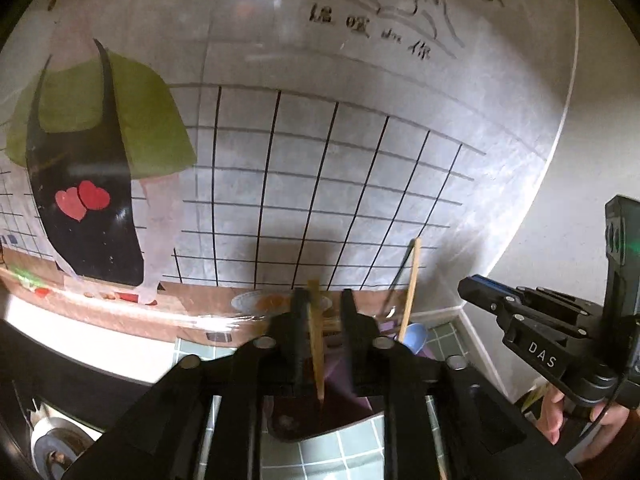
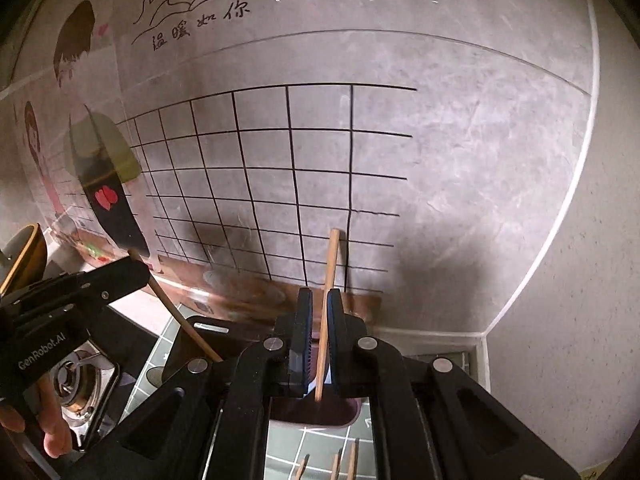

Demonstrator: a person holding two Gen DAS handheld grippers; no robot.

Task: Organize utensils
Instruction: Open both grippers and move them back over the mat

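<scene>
Standing in purple holder point(image 2: 320, 414), chopstick point(image 2: 329, 280) pinched by right gripper point(image 2: 320, 312), left gripper point(image 1: 322, 312) jaws parted.

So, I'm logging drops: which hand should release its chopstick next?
Right. The right gripper is shut on a chopstick whose tip hangs over the holder; the left gripper stands open, its own stick loose between the fingers.

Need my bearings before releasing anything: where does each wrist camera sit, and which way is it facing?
Left wrist: on the left gripper, facing forward and down along its open jaws at a chopstick standing between them, gridded wall behind; right gripper and a hand show at right.
Right wrist: on the right gripper, facing likewise, jaws shut on a second chopstick above a holder; left gripper and other hand at left.
Shared: that wall; each sees the other gripper.
</scene>
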